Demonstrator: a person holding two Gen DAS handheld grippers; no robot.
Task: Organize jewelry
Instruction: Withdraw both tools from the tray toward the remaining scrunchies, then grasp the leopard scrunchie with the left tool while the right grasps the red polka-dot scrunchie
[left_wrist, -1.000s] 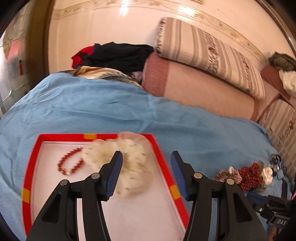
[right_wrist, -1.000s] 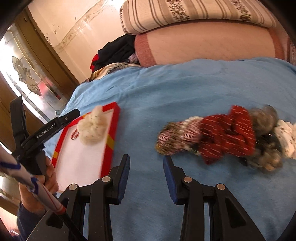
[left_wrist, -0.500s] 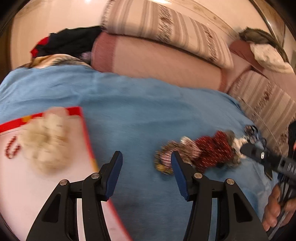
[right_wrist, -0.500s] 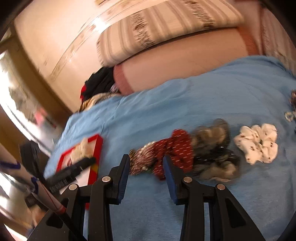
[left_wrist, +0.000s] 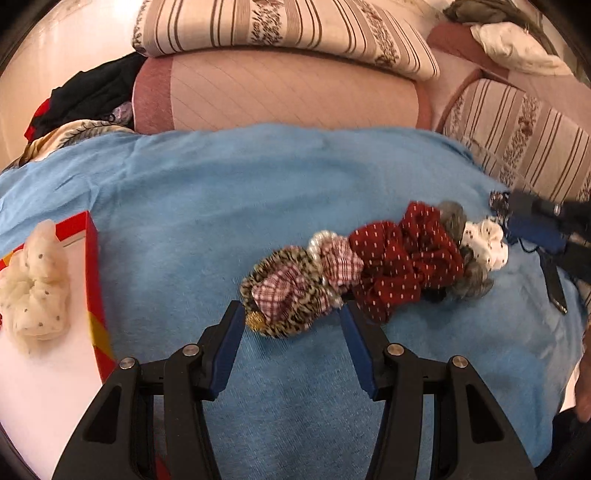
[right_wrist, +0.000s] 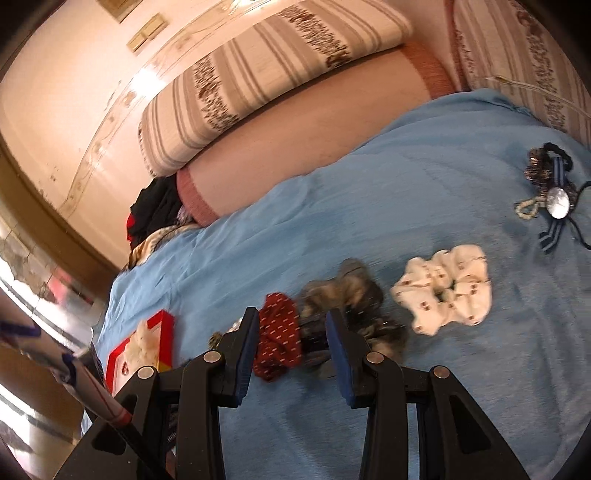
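On the blue blanket (left_wrist: 207, 206) covering the bed, a row of scrunchies lies bunched together: a leopard-print scrunchie (left_wrist: 284, 295) nearest, then a red dotted scrunchie (left_wrist: 402, 258), a grey one (left_wrist: 469, 273) and a white scrunchie (left_wrist: 485, 242) at the right end. The left tongs (left_wrist: 291, 325) stand wide, empty, just short of the leopard-print one. The right tongs (right_wrist: 291, 338) are also wide, with the red dotted scrunchie and what may be the grey one, blurred, between their tips. At far left a red-rimmed tray (left_wrist: 94, 273) holds a cream scrunchie (left_wrist: 35, 291). Loose hair ties (right_wrist: 550, 184) lie well apart on the right.
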